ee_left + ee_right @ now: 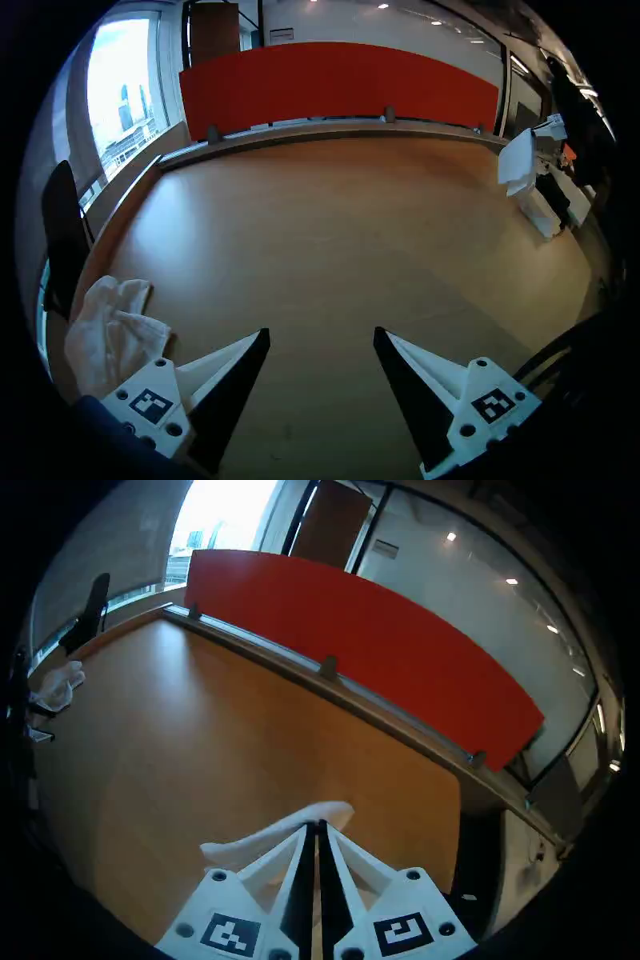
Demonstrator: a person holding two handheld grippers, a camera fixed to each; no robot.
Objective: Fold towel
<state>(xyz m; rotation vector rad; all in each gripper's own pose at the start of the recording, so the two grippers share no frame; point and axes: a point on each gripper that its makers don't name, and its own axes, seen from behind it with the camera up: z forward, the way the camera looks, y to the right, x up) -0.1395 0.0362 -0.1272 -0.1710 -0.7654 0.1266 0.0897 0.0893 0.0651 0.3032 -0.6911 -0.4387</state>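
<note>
Square black-and-white tags (234, 934) mark my right tool (317, 826), clamped together on a white towel (264, 844) facing the red screen (360, 640), while my left tool (320, 331) gapes apart over the wooden table (320, 224), a second crumpled towel (112, 332) lying well apart from that screen.

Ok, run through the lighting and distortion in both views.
Left gripper view: the window is blown out white, the red divider bows from the fisheye, the crumpled cloth is sharp. Right gripper view: the window glares too, ceiling lights show as small bright spots, the table edge curves, and the right gripper and the towel it pinches look crisp.
</note>
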